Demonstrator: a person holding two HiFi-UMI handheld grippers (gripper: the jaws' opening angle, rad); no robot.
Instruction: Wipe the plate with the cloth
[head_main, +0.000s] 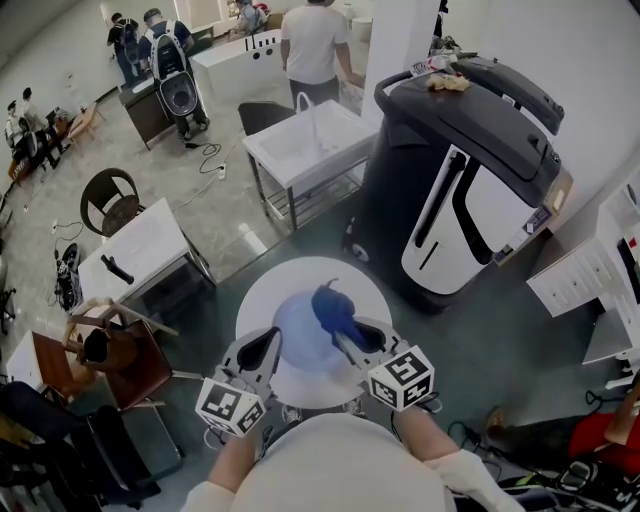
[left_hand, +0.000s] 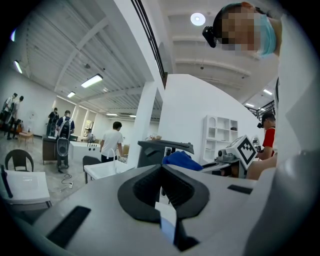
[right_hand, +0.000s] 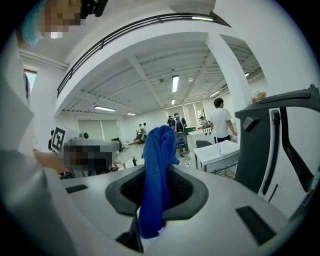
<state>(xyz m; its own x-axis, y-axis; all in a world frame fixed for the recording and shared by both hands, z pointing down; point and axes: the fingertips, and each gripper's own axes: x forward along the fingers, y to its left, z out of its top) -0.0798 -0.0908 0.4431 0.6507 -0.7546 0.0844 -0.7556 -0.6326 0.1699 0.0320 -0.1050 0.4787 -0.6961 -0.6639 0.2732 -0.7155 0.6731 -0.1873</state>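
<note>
Blue cloth, right tongs clamped, seemingly firmly

The right gripper has its jaws clamped on a folded blue microfibre cloth, beside a tall dark-grey machine.

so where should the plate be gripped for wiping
Take the plate by its thin rim, edge-on from the person's left, as the left gripper pinches it. That leaves its flat face clear for the cloth in the right gripper.
</note>
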